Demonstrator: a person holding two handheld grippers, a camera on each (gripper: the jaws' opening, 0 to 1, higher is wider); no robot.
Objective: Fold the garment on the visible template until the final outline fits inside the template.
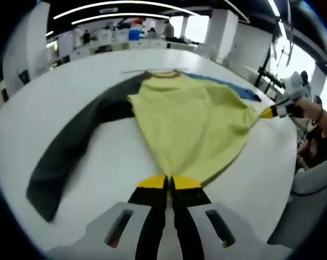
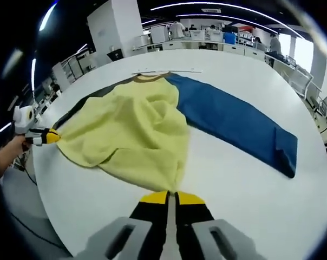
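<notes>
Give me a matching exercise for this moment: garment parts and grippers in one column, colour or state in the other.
1. Garment body
2. Sleeve lying flat, seen in the right gripper view
3. Sleeve lying flat, seen in the left gripper view
4. Left gripper

a. dark grey
b. shut on the hem
c. yellow-green
d. blue

Pairs: 1-c, 2-d, 3-a, 4-b

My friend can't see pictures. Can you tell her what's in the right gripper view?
A yellow shirt with one long blue sleeve lies spread on a white table. The right tool, its yellow tips closed, pinches the shirt's near hem, and the left tool pinches its far left edge.
</notes>
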